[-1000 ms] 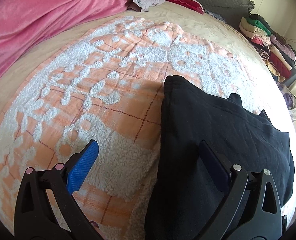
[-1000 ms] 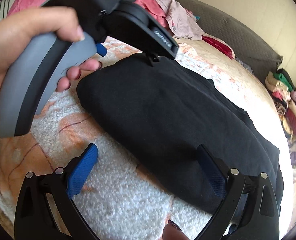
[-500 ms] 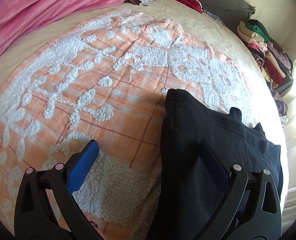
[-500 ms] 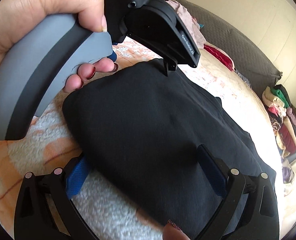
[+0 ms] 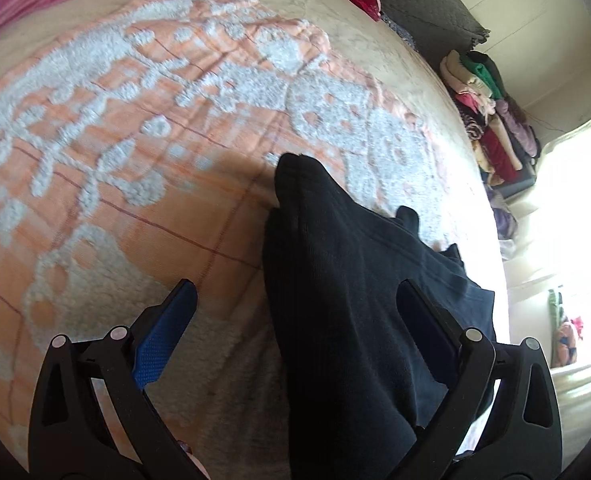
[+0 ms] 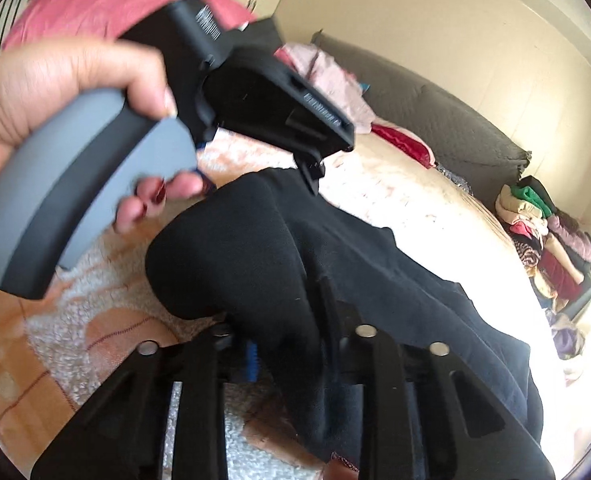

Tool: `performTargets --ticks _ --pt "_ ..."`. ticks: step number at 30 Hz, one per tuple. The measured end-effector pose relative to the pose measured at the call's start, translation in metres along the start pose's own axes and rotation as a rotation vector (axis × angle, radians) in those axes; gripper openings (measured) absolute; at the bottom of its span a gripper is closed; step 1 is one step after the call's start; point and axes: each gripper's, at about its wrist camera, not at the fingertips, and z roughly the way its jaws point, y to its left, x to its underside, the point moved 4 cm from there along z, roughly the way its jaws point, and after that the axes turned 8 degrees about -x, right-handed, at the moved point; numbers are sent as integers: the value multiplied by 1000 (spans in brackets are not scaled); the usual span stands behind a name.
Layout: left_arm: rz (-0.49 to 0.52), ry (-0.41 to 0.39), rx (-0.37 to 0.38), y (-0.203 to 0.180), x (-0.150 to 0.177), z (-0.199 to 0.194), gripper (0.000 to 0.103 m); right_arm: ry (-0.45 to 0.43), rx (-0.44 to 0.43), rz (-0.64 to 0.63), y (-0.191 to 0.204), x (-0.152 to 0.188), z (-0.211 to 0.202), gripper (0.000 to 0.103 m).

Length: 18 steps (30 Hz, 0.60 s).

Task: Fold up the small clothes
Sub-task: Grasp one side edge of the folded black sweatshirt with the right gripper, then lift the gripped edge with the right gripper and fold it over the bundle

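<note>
Across the bed, an orange and white blanket [image 5: 143,168] is spread, and a black garment [image 5: 359,300] is laid on its right part. Against the far wall, a stack of folded clothes [image 5: 491,112] is seen. One fold of the garment is pinched by the right gripper [image 6: 287,344], while the left gripper [image 5: 295,312] is held wide apart over the garment's edge.

Right tool [image 6: 283,344] newly clamped on black garment [image 6: 255,248]

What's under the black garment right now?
The black garment lies on the orange-and-white blanket, which shows all around its left edge. Whatever sits beneath its middle is covered. The right gripper is pinching a raised fold.
</note>
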Motion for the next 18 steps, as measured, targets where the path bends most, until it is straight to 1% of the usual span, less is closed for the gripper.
performTargets --ticks 2,4,5,6,7,8,9,10,12,15,18 --pt "-18 19 65 -5 2 1 93 -25 -2 24 -4 -2 -5 19" --pt "-25 23 109 -12 4 0 93 -47 -9 50 -5 -4 -14 18" --pt "-21 21 128 -17 5 -1 88 -57 -11 66 -7 -5 -18 18" --pt "-18 19 143 -21 5 -3 76 -66 -14 82 -8 -5 -22 18" --pt "-12 20 161 -26 6 -4 69 -74 -20 98 -8 -6 -26 17" --pt "-6 19 177 -31 7 -6 56 -81 -22 112 -10 -6 -29 17" --pt "4 15 181 -36 8 -8 49 -89 -21 125 -12 -7 -31 17" --pt "22 6 173 -42 9 -11 46 -97 -19 137 -13 -7 -34 17" --pt "54 -22 146 -51 10 -17 25 -113 -12 162 -15 -8 -40 17" --pt "94 -59 133 -65 11 -28 19 -140 -1 201 -22 -7 -52 16" --pt "150 -102 102 -83 15 -40 17 -167 14 224 -26 -6 -64 15"
